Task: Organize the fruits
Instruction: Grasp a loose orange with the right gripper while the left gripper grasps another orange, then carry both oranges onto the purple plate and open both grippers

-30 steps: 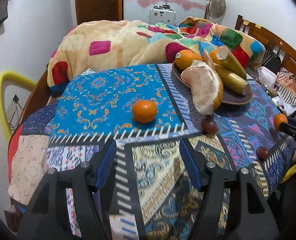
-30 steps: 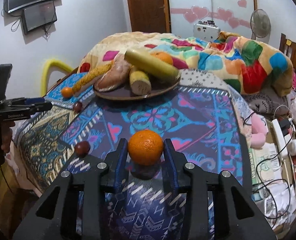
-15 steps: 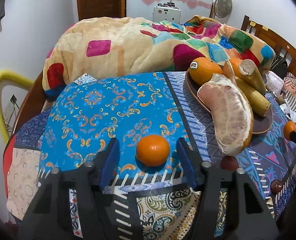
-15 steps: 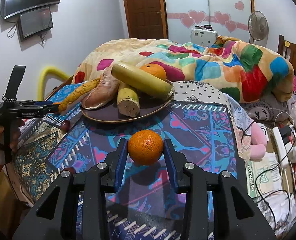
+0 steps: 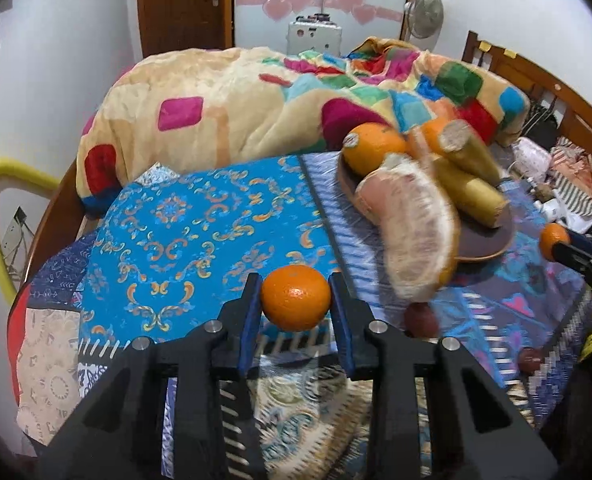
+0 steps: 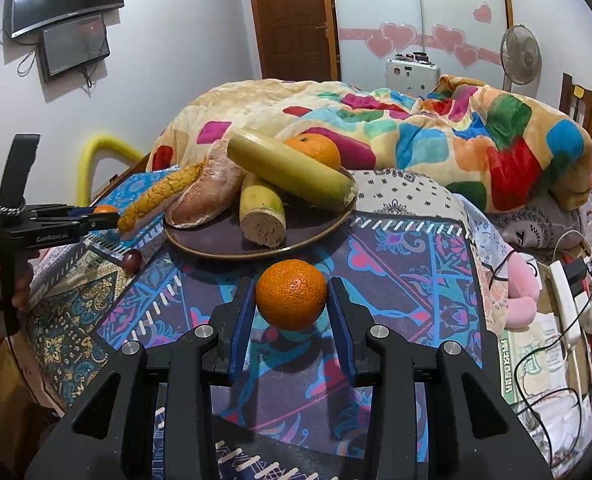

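Note:
My left gripper (image 5: 296,308) is shut on a small mandarin (image 5: 296,302) just above the patterned cloth. My right gripper (image 6: 292,300) is shut on a second mandarin (image 6: 291,294) and holds it above the cloth, just short of a brown plate (image 6: 232,250). The plate carries a large orange (image 6: 315,152), two banana pieces (image 6: 292,174), a peeled pomelo segment (image 6: 208,196) and a strip of pomelo rind (image 6: 156,196). The plate also shows in the left wrist view (image 5: 491,240), with the pomelo segment (image 5: 411,232) overhanging its rim.
Two small dark red fruits (image 5: 419,320) (image 5: 529,358) lie on the cloth (image 5: 200,224) near its front edge; one shows in the right wrist view (image 6: 132,260). A quilt (image 5: 256,116) is heaped behind. Cables and a power strip (image 6: 567,296) lie to the right.
My left gripper moved forward around the mandarin and shut on it. My right gripper carried its mandarin closer to the plate.

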Available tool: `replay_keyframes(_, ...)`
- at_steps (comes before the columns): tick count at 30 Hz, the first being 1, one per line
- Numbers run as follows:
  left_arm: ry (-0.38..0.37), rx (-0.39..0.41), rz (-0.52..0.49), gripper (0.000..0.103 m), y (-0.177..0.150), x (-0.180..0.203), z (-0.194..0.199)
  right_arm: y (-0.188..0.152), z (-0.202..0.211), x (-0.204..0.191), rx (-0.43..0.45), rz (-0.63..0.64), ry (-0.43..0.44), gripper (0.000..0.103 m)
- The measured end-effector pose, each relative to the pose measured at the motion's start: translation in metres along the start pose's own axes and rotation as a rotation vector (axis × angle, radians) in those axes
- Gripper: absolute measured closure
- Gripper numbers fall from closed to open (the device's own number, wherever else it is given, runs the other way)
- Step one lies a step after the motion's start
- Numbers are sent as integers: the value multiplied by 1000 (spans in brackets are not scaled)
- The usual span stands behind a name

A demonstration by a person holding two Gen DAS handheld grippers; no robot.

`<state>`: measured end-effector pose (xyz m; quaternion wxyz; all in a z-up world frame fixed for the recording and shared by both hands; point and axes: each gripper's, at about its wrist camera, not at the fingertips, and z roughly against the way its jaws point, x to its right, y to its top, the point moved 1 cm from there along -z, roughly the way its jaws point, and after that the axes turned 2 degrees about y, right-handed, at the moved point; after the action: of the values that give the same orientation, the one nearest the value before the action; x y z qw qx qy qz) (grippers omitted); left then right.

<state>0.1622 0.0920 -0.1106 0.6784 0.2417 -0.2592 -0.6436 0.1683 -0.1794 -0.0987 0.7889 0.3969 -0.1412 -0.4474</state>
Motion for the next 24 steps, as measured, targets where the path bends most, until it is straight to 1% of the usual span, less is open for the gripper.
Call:
replay_keyframes(6,-47,72,-21,70,13,23,32,11,10,-5,33,7,2,69)
replay_keyframes(12,-95,128,-73,70,28,57,47,22,16,-6,62,12,-3,69)
replay_keyframes(19,-127,157,-107,70,45,88,37,34,7,2,68,12,-16,69)
replay_keyframes(24,-141,139,-112,70,56,105,16,43,-4,9,66,15,-31,69)
